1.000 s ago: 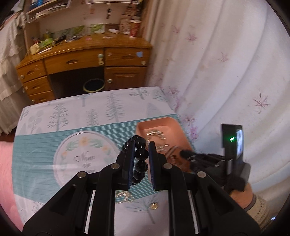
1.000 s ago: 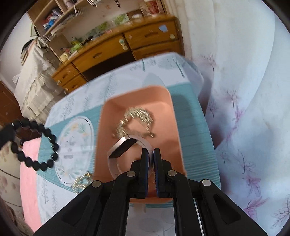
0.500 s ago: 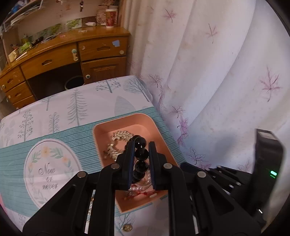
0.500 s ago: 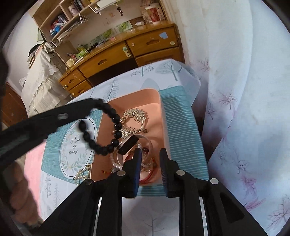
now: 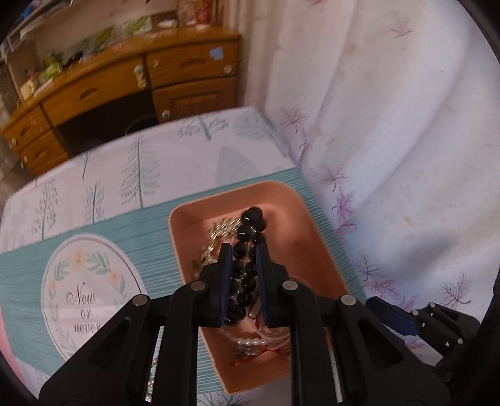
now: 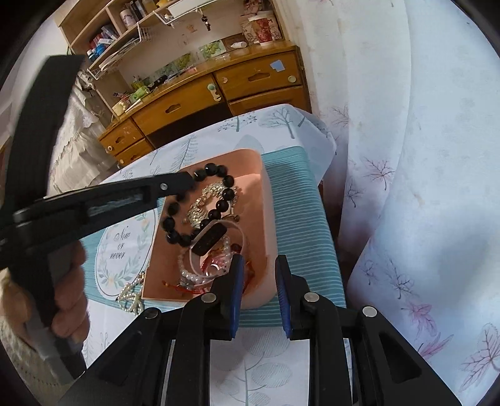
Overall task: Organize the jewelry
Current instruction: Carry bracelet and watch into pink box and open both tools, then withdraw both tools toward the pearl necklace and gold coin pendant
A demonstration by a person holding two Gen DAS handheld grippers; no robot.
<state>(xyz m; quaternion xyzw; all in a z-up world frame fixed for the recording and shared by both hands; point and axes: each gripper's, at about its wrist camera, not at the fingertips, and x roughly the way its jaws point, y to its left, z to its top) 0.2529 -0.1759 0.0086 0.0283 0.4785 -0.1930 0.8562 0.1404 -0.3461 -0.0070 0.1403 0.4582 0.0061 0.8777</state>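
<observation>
1. While the left gripper (image 5: 243, 265) hangs over the pink tray (image 5: 315, 250), its jaws pinch the black bead bracelet (image 5: 247, 231); the loop dangles into the tray, over the silver chain piece (image 6: 203, 203).
2. From the right wrist view the left gripper (image 6: 187, 182) comes in from the left edge, tips clamped on the black bead bracelet (image 6: 218, 206); a hand (image 6: 67, 287) grips its handle at lower left.
3. Whether the lowest beads touch the jewelry below or just hang above it, cannot tell.
4. Right gripper (image 6: 257, 281) has jaws parted, having just been opening; nothing is between the pads. Its tips sit over the near right corner of the pink tray (image 6: 268, 218).
5. Tray contents: silver chain piece, a clear band with a black block (image 6: 209, 239), a pearl bracelet (image 6: 187, 268), red cord pieces (image 6: 187, 289), all piled toward the near end.
6. Outside the tray, a small pearl-and-gold piece (image 6: 131, 293) lies on the placemat just beside the tray's near left corner.
7. Tray rests on a teal striped placemat (image 6: 300, 218) with a round "Now or never" print (image 6: 125, 243), on a tablecloth with tree print (image 5: 140, 168).
8. Background: wooden desk (image 6: 218, 90) with drawers, shelves above, a patterned cup (image 6: 261, 29) on top; white curtain with leaf print (image 6: 406, 156) on the right.
9. Left wrist view is motion-blurred; the right gripper (image 5: 397, 318) shows only partly at lower right.
</observation>
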